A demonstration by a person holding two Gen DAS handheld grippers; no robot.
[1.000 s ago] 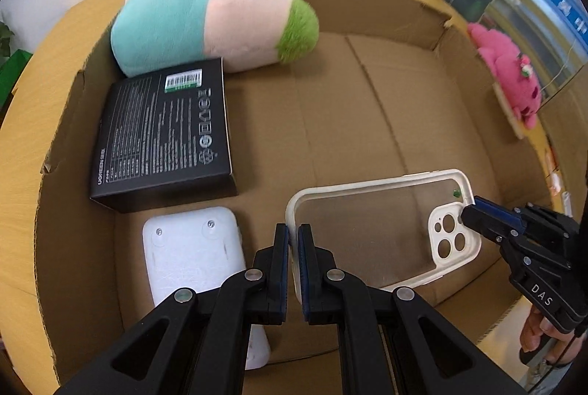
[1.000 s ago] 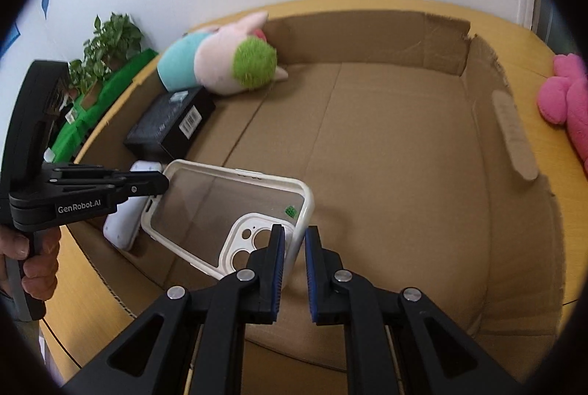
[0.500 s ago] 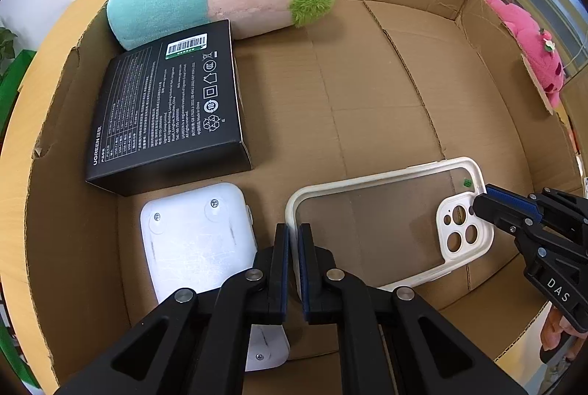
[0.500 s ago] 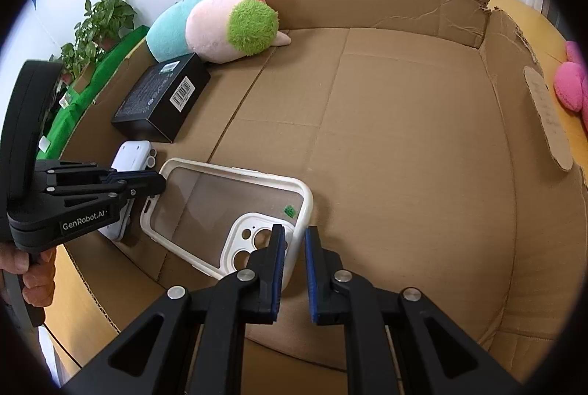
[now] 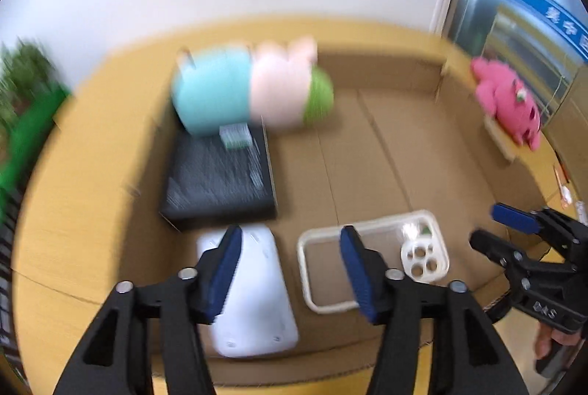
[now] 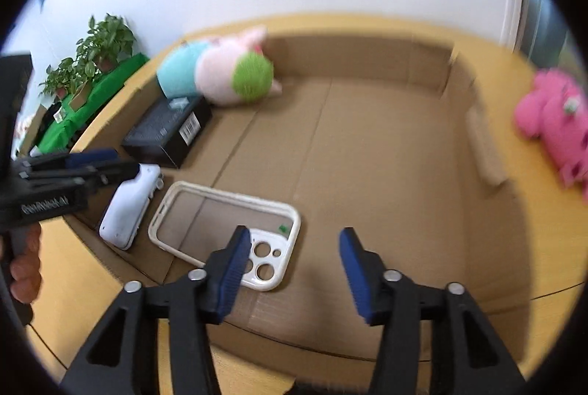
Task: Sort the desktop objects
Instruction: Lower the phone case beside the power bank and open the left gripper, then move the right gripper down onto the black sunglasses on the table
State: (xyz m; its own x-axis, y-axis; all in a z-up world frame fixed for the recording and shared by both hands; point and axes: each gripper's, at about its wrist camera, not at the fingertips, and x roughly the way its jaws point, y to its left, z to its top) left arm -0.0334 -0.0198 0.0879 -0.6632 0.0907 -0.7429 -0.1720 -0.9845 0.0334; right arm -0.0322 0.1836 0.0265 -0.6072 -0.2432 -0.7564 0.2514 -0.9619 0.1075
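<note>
Both pairs of tongs had let go of the phone case since the earlier frames, when each was clamped on one end of it, and both had lifted away from the cardboard box. From the left wrist, blurred by motion, the left tongs [image 5: 290, 272] stood with their jaws apart and opening, nothing between the blue pads. Beyond them the phone case [image 5: 371, 259] lay flat on the floor of the cardboard box [image 5: 367, 152], at its near edge, with the camera cut-out toward the right. Just beside it on the left lay a white device [image 5: 253, 303], and behind that a black box [image 5: 220, 178] with a plush toy [image 5: 250, 93] of teal, pink and green at the far corner. At the right edge the right tongs [image 5: 488, 226] hung apart and clear of the case, and a pink plush [image 5: 509, 104] sat on the counter [image 5: 92, 182] outside the box. From the right wrist, the right tongs [image 6: 294, 262] were likewise apart and opening, holding nothing, with the phone case [image 6: 228, 222] lying below and left of them on the box floor [image 6: 386, 156]. The white device [image 6: 128, 207] leaned against the near-left wall, the black box [image 6: 169, 130] and plush toy [image 6: 220, 75] lay behind it, and the left tongs [image 6: 110, 161] showed at the left in a hand [image 6: 25, 266]. Potted plants [image 6: 92, 57] stood by the wall.
</note>
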